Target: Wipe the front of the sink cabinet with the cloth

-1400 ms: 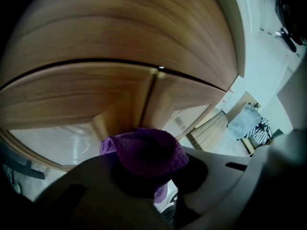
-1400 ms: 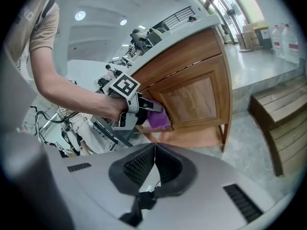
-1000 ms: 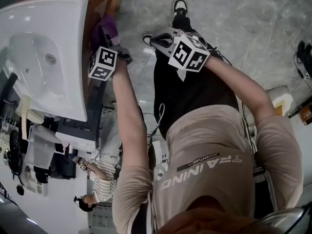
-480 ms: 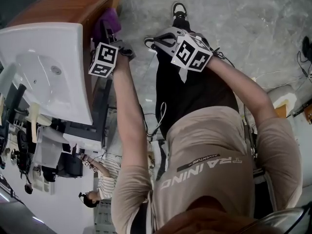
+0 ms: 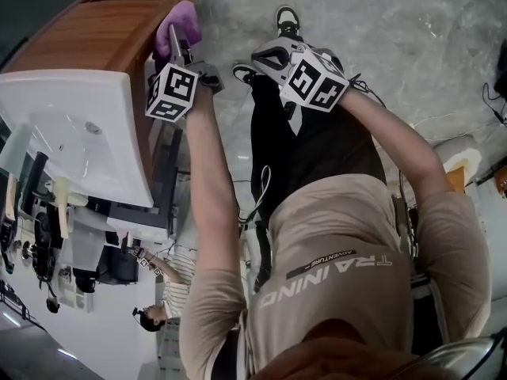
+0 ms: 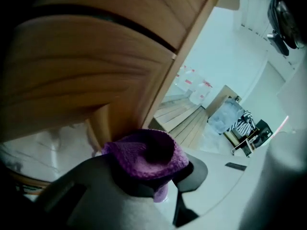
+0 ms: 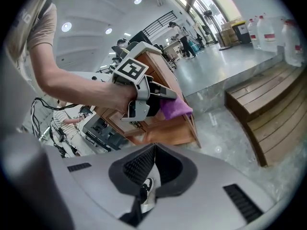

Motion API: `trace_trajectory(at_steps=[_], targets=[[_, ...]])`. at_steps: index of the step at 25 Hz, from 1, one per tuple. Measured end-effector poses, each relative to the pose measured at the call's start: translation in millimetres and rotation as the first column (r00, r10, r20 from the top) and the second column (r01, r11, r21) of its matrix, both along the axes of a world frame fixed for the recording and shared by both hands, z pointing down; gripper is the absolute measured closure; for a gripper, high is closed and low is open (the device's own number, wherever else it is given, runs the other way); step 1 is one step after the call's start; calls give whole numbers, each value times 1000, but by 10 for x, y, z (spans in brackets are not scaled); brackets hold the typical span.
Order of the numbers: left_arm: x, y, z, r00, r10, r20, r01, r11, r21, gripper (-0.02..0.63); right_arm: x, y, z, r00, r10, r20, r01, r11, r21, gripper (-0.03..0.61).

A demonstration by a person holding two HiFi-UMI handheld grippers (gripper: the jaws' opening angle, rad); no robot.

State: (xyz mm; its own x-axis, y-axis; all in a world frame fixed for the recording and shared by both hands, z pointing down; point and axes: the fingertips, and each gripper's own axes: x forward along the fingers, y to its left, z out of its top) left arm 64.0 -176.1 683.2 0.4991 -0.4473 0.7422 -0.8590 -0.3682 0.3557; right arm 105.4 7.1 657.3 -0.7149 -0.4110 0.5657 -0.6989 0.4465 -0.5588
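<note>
The purple cloth (image 5: 179, 22) is bunched in my left gripper (image 5: 182, 36), which is shut on it and presses it against the front of the wooden sink cabinet (image 5: 111, 32). Above the cabinet sits the white sink (image 5: 71, 133). In the left gripper view the cloth (image 6: 146, 152) fills the jaws, right at the cabinet's wood panel (image 6: 86, 66). My right gripper (image 5: 268, 54) hangs off to the right of the cabinet, over the floor. Its jaws are shut on nothing (image 7: 154, 156). In the right gripper view I see the left gripper (image 7: 163, 96) with the cloth (image 7: 175, 108).
The floor is grey marble (image 5: 412, 30), and the holder's shoe (image 5: 290, 13) stands near the cabinet. Wooden steps (image 7: 268, 109) and water bottles (image 7: 268, 30) lie beyond. A person in a striped shirt (image 5: 165, 301) is near equipment (image 5: 119, 264) behind the sink. Cables (image 5: 491, 93) lie at the right.
My left gripper has slid the cloth along the cabinet front, away from the sink's edge. The right gripper has barely moved.
</note>
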Motion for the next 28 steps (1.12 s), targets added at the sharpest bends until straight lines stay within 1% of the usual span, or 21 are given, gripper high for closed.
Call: trace_trajectory(at_steps=[4, 6, 9, 12, 17, 20, 24, 28], targets=[[280, 19, -84, 996, 84, -6, -84, 996, 34, 565, 131, -105, 78, 1000, 21, -8, -21, 1000, -5, 566], [329, 48, -122, 995, 95, -10, -95, 994, 46, 565, 139, -151, 89, 1000, 25, -6, -25, 1000, -9, 566], [250, 125, -121, 997, 77, -29, -76, 996, 42, 565, 57, -209, 110, 1000, 18, -6, -18, 1000, -2, 566], [42, 261, -59, 998, 57, -31, -57, 998, 25, 565, -98, -215, 155, 1000, 10, 0, -10, 1000, -3, 566], [-545, 569, 72, 1000, 19, -7, -19, 1000, -22, 565, -513, -78, 173, 1000, -27, -11, 27, 1000, -4, 566], [-980, 798, 135, 999, -39, -3, 39, 998, -56, 565, -846, 94, 195, 996, -84, -16, 84, 996, -9, 566], [-1704, 1066, 180, 993, -119, 10, 119, 989, -83, 565, -1442, 304, 201, 985, -172, -19, 172, 985, -27, 566], [-2462, 1357, 252, 976, -209, 60, 214, 971, -102, 565, -1990, 420, 141, 970, -242, -29, 242, 970, -5, 566]])
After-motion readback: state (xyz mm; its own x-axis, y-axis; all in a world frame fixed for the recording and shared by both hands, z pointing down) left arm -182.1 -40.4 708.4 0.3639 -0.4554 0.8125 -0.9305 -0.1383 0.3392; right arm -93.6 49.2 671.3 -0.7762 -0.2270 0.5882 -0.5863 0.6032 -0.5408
